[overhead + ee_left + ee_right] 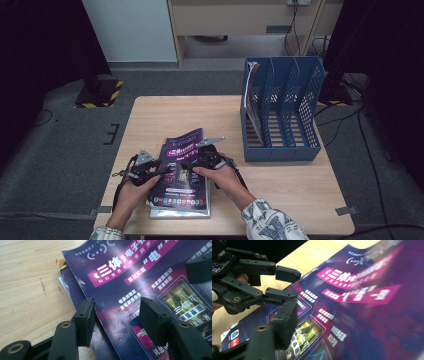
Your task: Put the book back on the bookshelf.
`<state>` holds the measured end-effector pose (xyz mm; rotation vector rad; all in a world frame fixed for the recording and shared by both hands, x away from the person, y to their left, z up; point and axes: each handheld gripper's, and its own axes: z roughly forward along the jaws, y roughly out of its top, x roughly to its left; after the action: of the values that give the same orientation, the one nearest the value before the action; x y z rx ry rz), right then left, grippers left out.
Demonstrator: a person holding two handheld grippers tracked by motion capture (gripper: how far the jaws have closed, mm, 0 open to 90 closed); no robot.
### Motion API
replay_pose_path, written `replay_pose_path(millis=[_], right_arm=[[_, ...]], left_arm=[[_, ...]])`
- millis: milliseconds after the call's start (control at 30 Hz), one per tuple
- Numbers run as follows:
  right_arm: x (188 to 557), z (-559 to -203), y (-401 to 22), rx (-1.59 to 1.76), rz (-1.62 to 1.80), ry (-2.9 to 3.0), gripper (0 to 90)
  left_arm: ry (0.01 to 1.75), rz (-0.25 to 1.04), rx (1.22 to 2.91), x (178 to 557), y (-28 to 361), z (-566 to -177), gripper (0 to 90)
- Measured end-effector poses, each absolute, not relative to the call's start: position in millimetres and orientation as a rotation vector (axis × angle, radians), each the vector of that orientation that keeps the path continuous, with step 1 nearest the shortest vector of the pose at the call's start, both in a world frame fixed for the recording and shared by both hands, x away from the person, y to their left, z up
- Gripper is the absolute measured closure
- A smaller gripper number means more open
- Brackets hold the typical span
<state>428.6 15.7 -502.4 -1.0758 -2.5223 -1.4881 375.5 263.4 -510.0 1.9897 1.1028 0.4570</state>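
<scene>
Left gripper (161, 171): sitting at the near left of the stack, its jaws standing apart over the left edge of the top magazine; in the left gripper view one pad is hanging beside the edge and the other is resting over the cover, neither pressing on it.
Top magazine (183, 165): lying on the near middle of the table, purple cover with pink bands of white print, its far end lifting and curling upward.
Stack beneath (180, 210): lying under the top magazine; a darker cover and a pale edge are peeking out at the left in the left gripper view, and I cannot count the layers for sure.
Right gripper (189, 162): coming in from the right over the cover; whether its jaws are apart or gripping the lifted page I cannot tell, since the right gripper view is showing just one jaw beside the raised, blurred sheet.
Table (150, 120): pale wood, one, carrying everything.
File rack (282, 107): standing at the far right, well apart from the stack; blue, perforated dividers forming three slots.
Rack contents (251, 87): one thin magazine leaning in the leftmost slot.
In the way: each gripper is crowding the other over the cover.
Count: two grippers, two hands, one rack.
</scene>
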Motion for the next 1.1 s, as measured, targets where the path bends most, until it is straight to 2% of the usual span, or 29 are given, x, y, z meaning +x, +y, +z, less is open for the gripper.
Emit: replay_pose_path(millis=[100,133,167,200,367,633,1100], right_arm=[[428,-499,14,-1.102,-1.508,-2.511,52.5],[428,-496,14,-1.104,-1.532,-2.517,60.0],[428,-496,14,-1.104,-1.532,-2.517,60.0],[429,-494,12,-1.110,-1.557,-2.512,66.6],[430,-491,9,-1.103,-1.589,-2.507,74.1],[426,-479,1,-1.033,-1.683,-2.576,76.6],[426,-467,-20,-1.039,-1.831,-2.553,77.7]], left_arm=[[1.095,0.451,1.999,376,263,-510,44.8],[1.094,0.446,1.998,375,263,-510,41.7],[1.094,0.446,1.998,375,263,-510,40.6],[1.097,0.441,1.993,376,263,-510,39.7],[1.086,0.425,2.000,375,262,-509,34.6],[1.075,0.408,1.984,374,259,-508,26.7],[1.048,0.374,1.971,375,253,-507,21.3]])
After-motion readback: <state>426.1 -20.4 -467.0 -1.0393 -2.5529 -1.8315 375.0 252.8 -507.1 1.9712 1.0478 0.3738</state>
